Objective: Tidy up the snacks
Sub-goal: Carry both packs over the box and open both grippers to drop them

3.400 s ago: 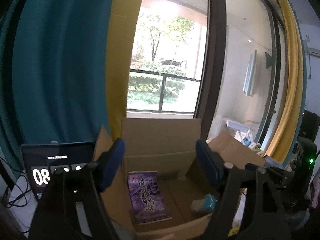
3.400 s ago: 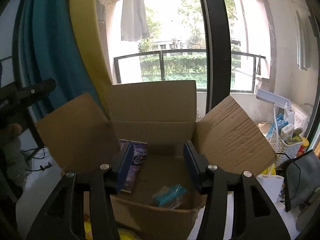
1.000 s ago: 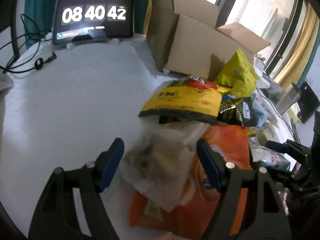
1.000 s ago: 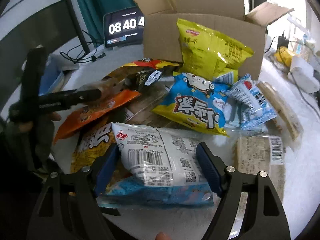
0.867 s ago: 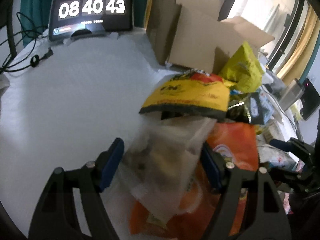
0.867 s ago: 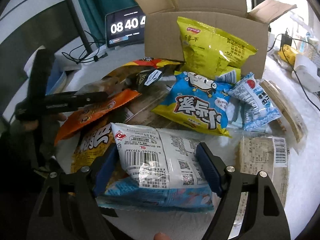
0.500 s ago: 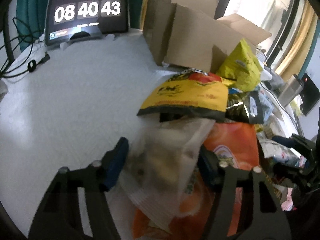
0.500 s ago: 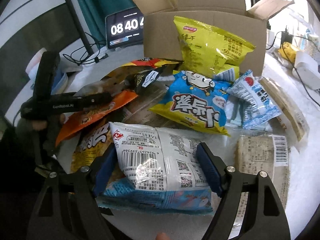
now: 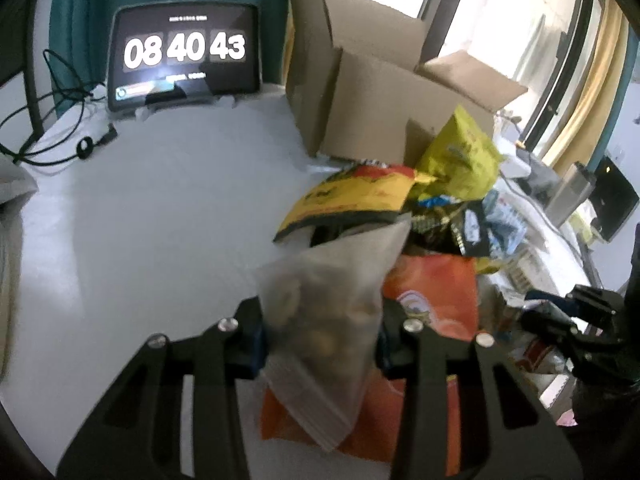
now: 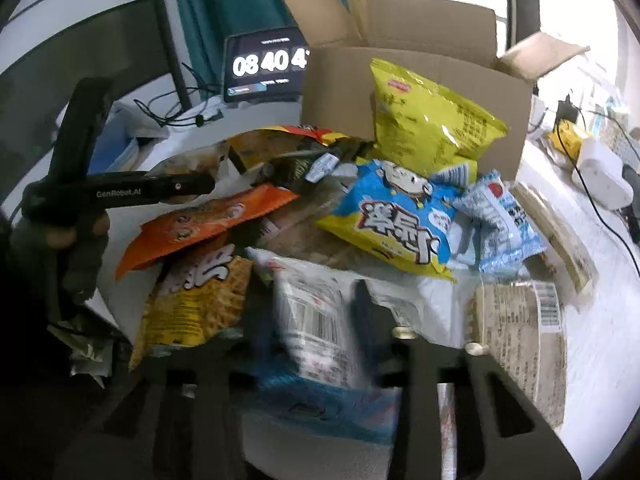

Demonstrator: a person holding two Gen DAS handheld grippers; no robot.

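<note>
A pile of snack bags lies on the white table in front of an open cardboard box [image 9: 384, 92] [image 10: 420, 80]. My left gripper [image 9: 320, 336] is shut on a clear plastic bag of snacks [image 9: 332, 304], which sits over an orange bag [image 9: 432, 300]. My right gripper [image 10: 316, 336] is shut on a white barcoded packet with a blue edge [image 10: 320, 328]; this view is blurred. The left gripper also shows in the right wrist view [image 10: 120, 192]. A yellow chip bag [image 10: 428, 120] leans on the box.
A tablet clock [image 9: 184, 56] stands at the back left with cables [image 9: 60, 136] beside it. A blue-yellow bag [image 10: 400, 220], a light blue packet [image 10: 500, 216] and a beige packet [image 10: 528, 328] lie to the right. White chargers [image 10: 600, 176] sit at far right.
Both grippers have closed in on their bags: the left on the clear bag, the right on the white packet. The left gripper and its clear bag have shifted slightly.
</note>
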